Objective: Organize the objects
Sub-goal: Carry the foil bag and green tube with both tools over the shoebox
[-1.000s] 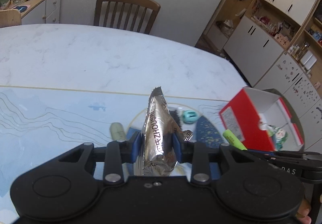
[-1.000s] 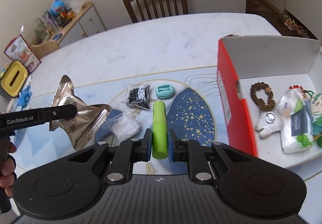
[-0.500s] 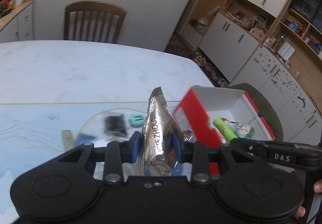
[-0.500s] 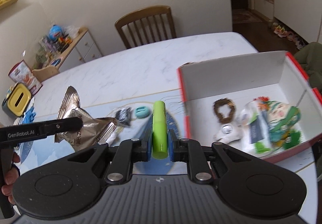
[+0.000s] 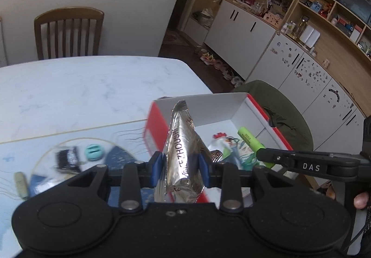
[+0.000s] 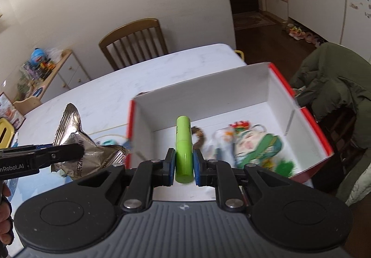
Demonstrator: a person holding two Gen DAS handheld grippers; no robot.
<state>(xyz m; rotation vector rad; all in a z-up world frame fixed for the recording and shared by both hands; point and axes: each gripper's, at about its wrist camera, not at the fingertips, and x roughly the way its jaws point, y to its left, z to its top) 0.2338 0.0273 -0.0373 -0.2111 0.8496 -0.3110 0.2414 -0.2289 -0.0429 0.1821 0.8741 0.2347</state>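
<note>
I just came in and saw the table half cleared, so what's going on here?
A person is tidying small things into a red and white box, with a handheld gripper in each hand. The left gripper has its jaws shut on a silver foil packet, held near the box's left wall. The right gripper grips a green marker over the open box, which already holds a few small items. A teal clip and a small black bag lie on the mat.
</note>
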